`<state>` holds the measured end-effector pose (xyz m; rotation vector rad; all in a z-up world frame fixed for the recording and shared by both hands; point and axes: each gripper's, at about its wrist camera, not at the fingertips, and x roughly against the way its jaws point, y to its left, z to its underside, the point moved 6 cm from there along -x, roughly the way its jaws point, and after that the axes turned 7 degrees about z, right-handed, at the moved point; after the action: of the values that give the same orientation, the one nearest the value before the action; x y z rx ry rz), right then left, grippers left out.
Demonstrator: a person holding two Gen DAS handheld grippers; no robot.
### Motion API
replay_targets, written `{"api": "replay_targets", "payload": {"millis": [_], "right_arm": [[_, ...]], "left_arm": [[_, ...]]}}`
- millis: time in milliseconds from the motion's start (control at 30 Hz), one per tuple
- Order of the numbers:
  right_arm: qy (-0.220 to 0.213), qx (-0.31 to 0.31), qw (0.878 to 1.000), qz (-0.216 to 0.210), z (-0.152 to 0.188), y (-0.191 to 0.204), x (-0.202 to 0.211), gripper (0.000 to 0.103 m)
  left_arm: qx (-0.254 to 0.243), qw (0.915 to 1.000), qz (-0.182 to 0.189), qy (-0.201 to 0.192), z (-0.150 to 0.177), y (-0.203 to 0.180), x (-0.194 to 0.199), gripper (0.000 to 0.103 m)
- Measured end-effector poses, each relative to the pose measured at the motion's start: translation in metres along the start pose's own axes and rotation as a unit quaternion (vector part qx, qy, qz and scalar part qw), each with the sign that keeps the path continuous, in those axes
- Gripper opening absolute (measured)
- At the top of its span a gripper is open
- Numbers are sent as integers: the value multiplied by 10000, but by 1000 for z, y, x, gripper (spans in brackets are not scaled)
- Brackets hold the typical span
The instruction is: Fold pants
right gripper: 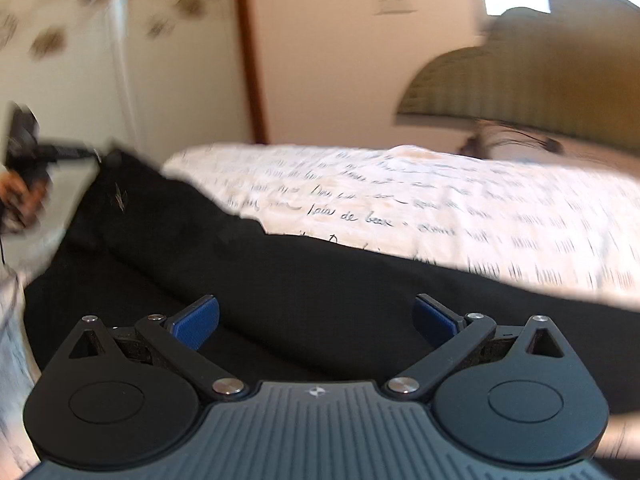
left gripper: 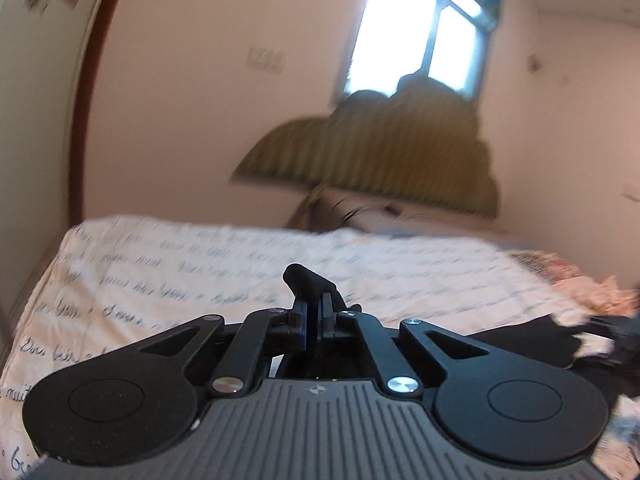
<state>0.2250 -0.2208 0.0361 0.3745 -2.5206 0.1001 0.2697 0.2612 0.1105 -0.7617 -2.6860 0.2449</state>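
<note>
Black pants (right gripper: pixel 280 280) under parted right jaws; left jaws clenched; headboard (left gripper: pixel 380 152) beyond.

My left black two-finger gripper (left gripper: pixel 313 312) has its jaws pressed together, its blue-lined fingers (left gripper: pixel 301 316) side by side. My right black two-finger gripper (right gripper: pixel 316 320) stands wide open — blue ribbed pads (right gripper: pixel 198 322) far apart. Left of it my left hand (right gripper: pixel 20 196) grips its blurred tool, raised higher.
</note>
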Motion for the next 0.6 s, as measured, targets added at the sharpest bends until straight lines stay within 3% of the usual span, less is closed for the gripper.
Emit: {"api": "replay_targets", "payload": {"millis": [133,267,400,467,533,600], "right_arm": [[334,800,9948,-538,-26,0,-40,103],[609,1508,9858,-411,-36,3,-89,103],[987,1602,9802,-622,-35,0,-131,103],[1236,1469,9781,-802,-36,-8,-149,93],[1440,1327,9754,-1014,-38,-14,-160,73],[1782,1162,9690,-1254,-37,-21,-174,71]], "left_arm": [[-117,9988,346,-312,10,-39,38,3],[-24,9994,345,16,32,-43,36,3],[41,9996,265,-86,40,-38,42,3],[90,9994,295,-135,41,-35,49,3],[103,9995,260,-157,40,-34,53,3],[114,9994,268,-160,40,-32,57,3]]}}
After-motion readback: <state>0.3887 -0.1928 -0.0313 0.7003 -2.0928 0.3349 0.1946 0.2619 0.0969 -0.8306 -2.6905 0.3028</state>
